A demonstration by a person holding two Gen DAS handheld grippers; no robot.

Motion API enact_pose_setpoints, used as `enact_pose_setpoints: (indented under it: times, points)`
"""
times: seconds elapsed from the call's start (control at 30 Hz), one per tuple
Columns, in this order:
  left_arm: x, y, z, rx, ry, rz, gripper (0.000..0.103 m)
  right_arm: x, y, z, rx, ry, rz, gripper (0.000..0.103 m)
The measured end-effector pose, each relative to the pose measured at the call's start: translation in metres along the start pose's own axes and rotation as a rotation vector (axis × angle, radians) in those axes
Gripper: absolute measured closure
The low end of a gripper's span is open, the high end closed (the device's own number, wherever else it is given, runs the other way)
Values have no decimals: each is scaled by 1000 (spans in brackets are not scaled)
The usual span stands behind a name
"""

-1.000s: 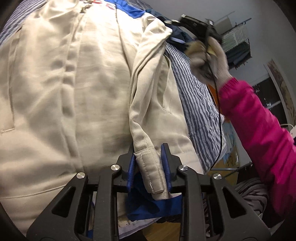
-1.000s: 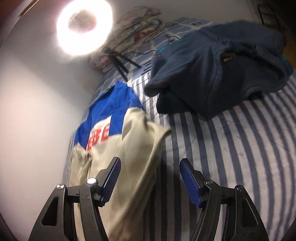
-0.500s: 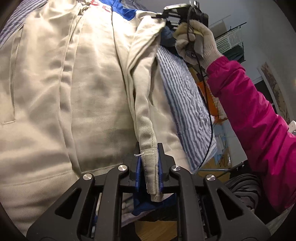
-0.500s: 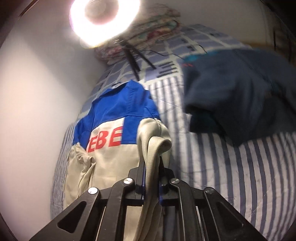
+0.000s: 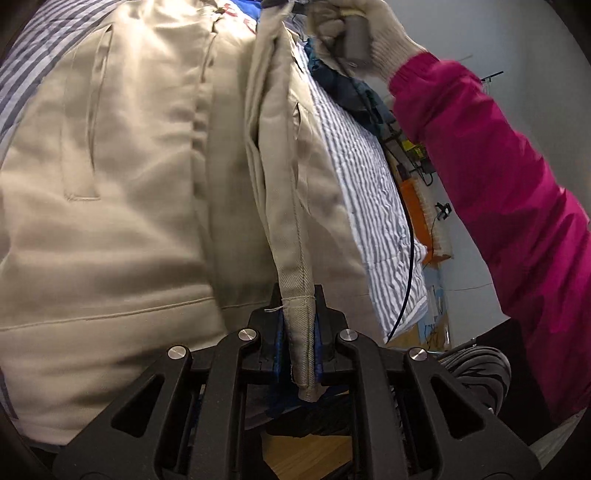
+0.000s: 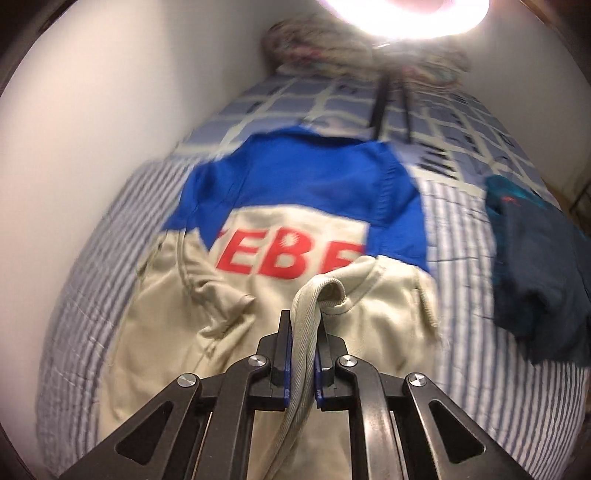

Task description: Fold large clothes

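Observation:
A beige and blue jacket (image 6: 295,206) with red letters lies back up on the striped bed (image 6: 85,295). My right gripper (image 6: 302,358) is shut on a folded beige edge of the jacket near the blue shoulder. In the left wrist view the jacket (image 5: 129,184) fills the frame, and my left gripper (image 5: 299,332) is shut on the stitched bottom hem of the same raised fold. That fold runs taut from my left gripper up to the gloved hand (image 5: 354,29) that holds the right gripper at the top.
A dark blue fleece (image 6: 535,273) lies on the bed (image 5: 373,206) to the jacket's right. A ring light (image 6: 406,14) glares at the head end by a flowered bundle (image 6: 317,44). A pink sleeve (image 5: 498,184) crosses the left wrist view. White wall (image 6: 92,110) borders the bed's left.
My right gripper closed on the jacket's edge and carried it left over the jacket's back. My left gripper tightened on the hem and shifted a little; the fold between them is now stretched straight.

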State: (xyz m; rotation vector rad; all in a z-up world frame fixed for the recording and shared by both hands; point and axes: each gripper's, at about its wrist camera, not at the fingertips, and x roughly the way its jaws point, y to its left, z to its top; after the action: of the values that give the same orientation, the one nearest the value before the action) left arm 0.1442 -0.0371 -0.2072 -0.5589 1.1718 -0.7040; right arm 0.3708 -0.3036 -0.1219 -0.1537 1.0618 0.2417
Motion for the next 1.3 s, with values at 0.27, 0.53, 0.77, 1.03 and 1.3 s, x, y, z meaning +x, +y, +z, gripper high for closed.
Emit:
enact_pose_setpoints:
  times: [0.27, 0.53, 0.77, 1.03, 1.3]
  points:
    - [12, 8, 0, -36, 23, 4, 93, 43, 30, -15, -83, 47, -48, 95]
    - [25, -4, -5, -31, 36, 7, 93, -43, -35, -30, 120, -95, 238, 74]
    - [24, -6, -8, -38, 28, 6, 93, -59, -22, -75, 42, -75, 189, 82]
    - [21, -5, -8, -12, 29, 36, 93, 10, 28, -91, -39, 8, 123, 82]
    - [7, -17, -17, 2, 36, 40, 87, -86, -17, -115, 95, -70, 255, 72]
